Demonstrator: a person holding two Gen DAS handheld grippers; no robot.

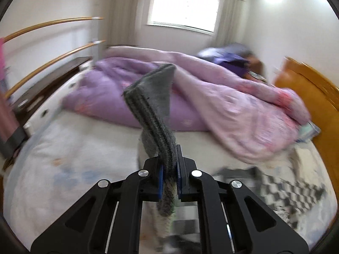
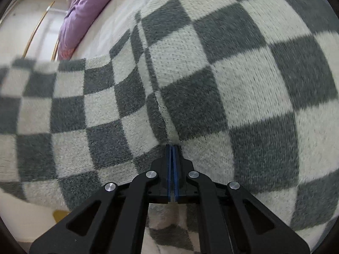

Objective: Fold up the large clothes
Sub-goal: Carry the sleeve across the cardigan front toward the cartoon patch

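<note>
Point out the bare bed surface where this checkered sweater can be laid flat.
Free: the white sheet between the purple duvet and the bed's near edge, left of the left gripper. Crowded: the duvet heaped across the far side toward the wooden headboard.

Bright window (image 1: 184, 4) glare, perhaps motion-blurred.

Sweater cuff (image 1: 152, 103) stood up between left gripper (image 1: 169, 167) pads; quilt (image 1: 190, 97) lay behind on bed (image 1: 74, 158) (headboard (image 1: 313, 97) right); sweater body beneath right gripper (image 2: 174, 148).
</note>
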